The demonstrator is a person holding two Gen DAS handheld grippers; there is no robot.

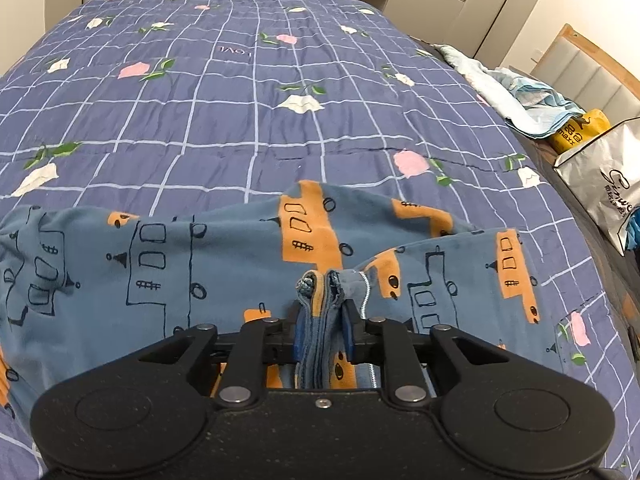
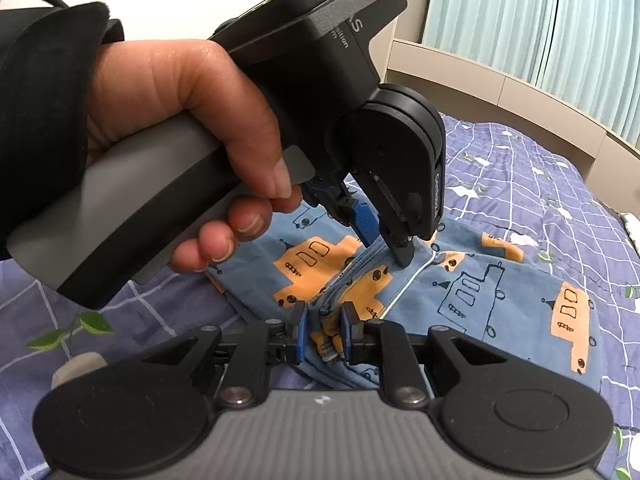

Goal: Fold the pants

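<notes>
The pants (image 1: 224,264) are blue with orange and black drawings, lying bunched on the bed's quilt (image 1: 240,100). My left gripper (image 1: 322,312) is shut on a stacked edge of the pants, layers squeezed between its blue pads. In the right wrist view, my right gripper (image 2: 323,332) is shut on another bunched edge of the pants (image 2: 480,292). The left gripper (image 2: 384,240), held by a hand, clamps the same fabric just beyond it.
The quilt is purple-blue with a white grid and flowers. At the bed's right edge lie a light blue cloth (image 1: 516,96), a yellow packet (image 1: 576,132) and a silver bag (image 1: 604,184). Curtains (image 2: 540,32) and cabinets stand behind.
</notes>
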